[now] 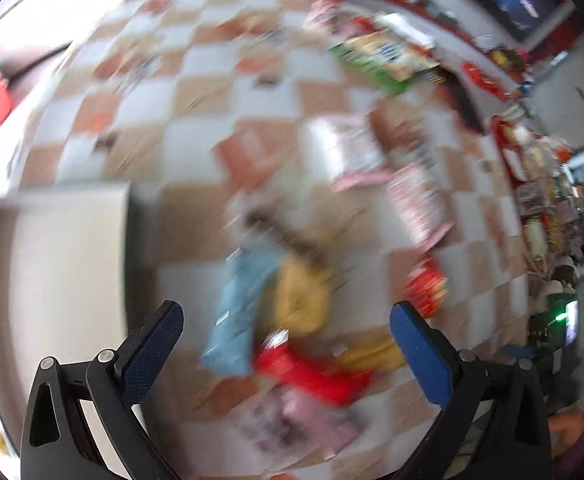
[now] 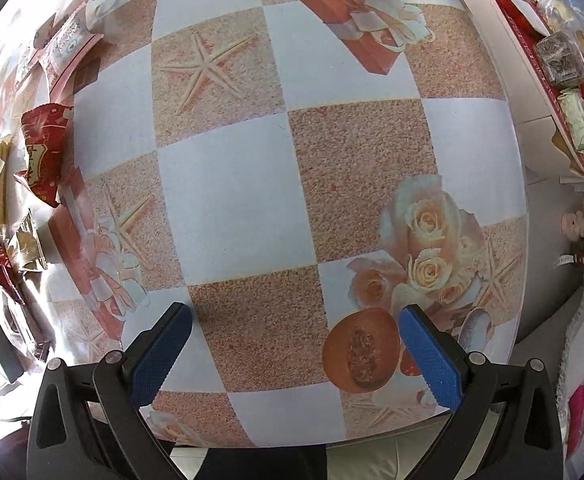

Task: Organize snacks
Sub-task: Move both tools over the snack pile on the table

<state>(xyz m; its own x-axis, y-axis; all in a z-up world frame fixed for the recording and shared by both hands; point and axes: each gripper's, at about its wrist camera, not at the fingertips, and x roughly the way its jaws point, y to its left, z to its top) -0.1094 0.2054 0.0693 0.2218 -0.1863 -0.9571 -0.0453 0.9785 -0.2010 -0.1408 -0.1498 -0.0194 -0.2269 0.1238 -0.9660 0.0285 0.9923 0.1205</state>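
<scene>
The left wrist view is motion-blurred. My left gripper (image 1: pixel 285 316) is open and empty above a pile of snack packets on the checkered tablecloth (image 1: pixel 195 80): a light blue packet (image 1: pixel 237 312), a yellow packet (image 1: pixel 302 296), a red packet (image 1: pixel 312 372) and a pink one (image 1: pixel 304 424). More packets lie further off, pink-and-white ones (image 1: pixel 416 196) and a green bag (image 1: pixel 384 60). My right gripper (image 2: pixel 296 318) is open and empty over bare tablecloth (image 2: pixel 231 200). A red packet (image 2: pixel 45 148) and gold packets (image 2: pixel 23 244) lie at that view's left edge.
A white box or tray (image 1: pixel 59 280) stands left of the pile in the left wrist view. A red tray of packaged snacks (image 2: pixel 564 80) sits beyond the table's right edge. The table edge runs along the right and bottom of the right wrist view.
</scene>
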